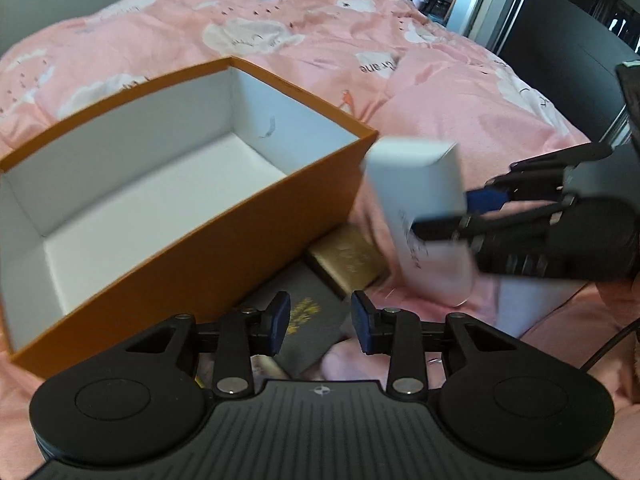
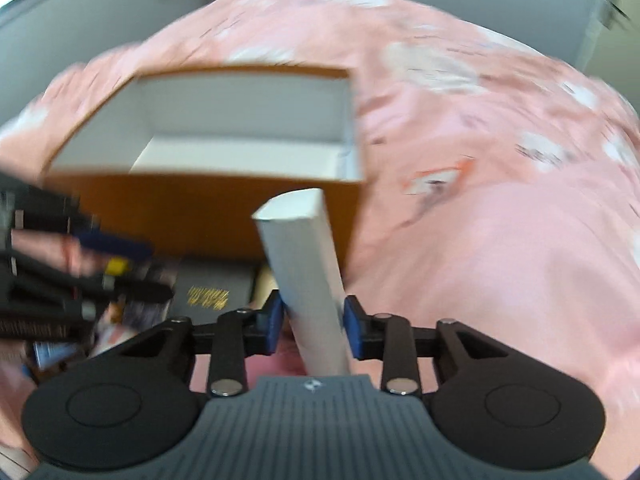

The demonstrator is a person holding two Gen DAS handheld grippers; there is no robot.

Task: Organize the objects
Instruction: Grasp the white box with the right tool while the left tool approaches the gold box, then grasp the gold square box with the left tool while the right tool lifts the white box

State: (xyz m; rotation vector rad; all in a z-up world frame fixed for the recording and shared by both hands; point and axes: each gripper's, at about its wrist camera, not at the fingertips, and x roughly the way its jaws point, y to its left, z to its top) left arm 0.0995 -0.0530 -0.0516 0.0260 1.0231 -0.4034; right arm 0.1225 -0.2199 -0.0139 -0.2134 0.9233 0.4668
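An open orange box with a white, empty inside sits on the pink bed; it also shows in the right wrist view. My right gripper is shut on a long white carton, held tilted in the air just right of the orange box; the carton and right gripper also show in the left wrist view. My left gripper is open and empty, low over a black booklet with gold print beside a gold box.
The pink patterned duvet covers the bed. Small items lie in front of the orange box, among them the black booklet and colourful packets. A dark doorway and wall lie at the far right.
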